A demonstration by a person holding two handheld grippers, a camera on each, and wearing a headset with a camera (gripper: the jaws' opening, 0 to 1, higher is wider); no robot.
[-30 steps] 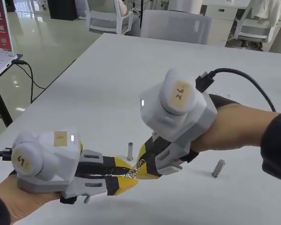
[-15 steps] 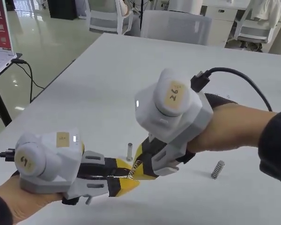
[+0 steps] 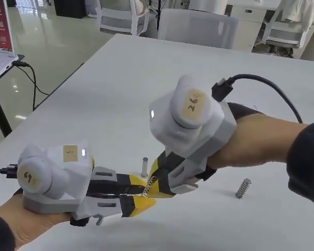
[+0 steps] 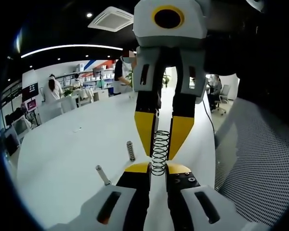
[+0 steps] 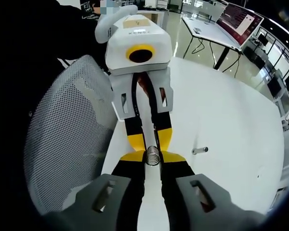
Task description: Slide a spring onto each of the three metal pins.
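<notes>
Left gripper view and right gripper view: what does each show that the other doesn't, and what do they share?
Left gripper view: a loose spring on the table, and people far back. Right gripper view: a laptop screen on a side desk. Both: the spring pinched in the right tongs, meeting the left tongs, plus a bare pin, the table and a mesh chair.

Yellow-tipped black left claw [image 4: 159, 168] and right claw [image 5: 152, 156], silver spring [image 4: 159, 147], white table [image 3: 110, 89], grey mesh chair [image 5: 62, 144]
</notes>
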